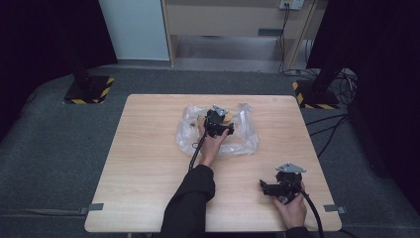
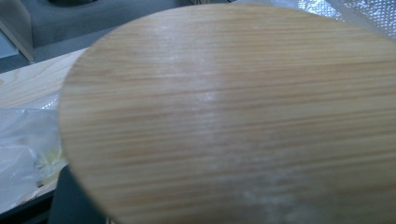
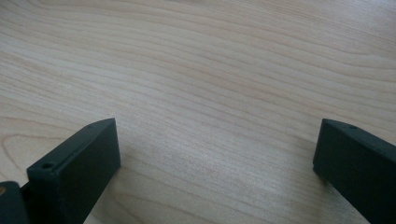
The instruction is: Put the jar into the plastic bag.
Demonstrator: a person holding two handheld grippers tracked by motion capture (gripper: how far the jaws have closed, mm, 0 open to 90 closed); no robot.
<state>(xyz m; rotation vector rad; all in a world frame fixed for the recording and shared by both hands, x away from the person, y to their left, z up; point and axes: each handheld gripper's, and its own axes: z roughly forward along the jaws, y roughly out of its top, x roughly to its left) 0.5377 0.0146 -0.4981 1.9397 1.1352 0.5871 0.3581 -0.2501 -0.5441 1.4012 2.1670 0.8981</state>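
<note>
**Now: disc gripped over the plastic**

Nearest, the right gripper (image 1: 267,188) rests on the pale wooden table (image 1: 148,163), jaws apart. Farther off, the left gripper (image 1: 216,125) clamps a round light-brown wooden disc (image 2: 233,116) above crumpled clear plastic wrap (image 1: 245,141).

Place: a recording lab or studio.
Evidence: black curtains (image 1: 44,34), hazard-striped stand bases (image 1: 89,90), trailing cables (image 1: 327,124), bare wooden table (image 1: 148,163).

Even overhead light, dark corners, close-ups blurred
</note>
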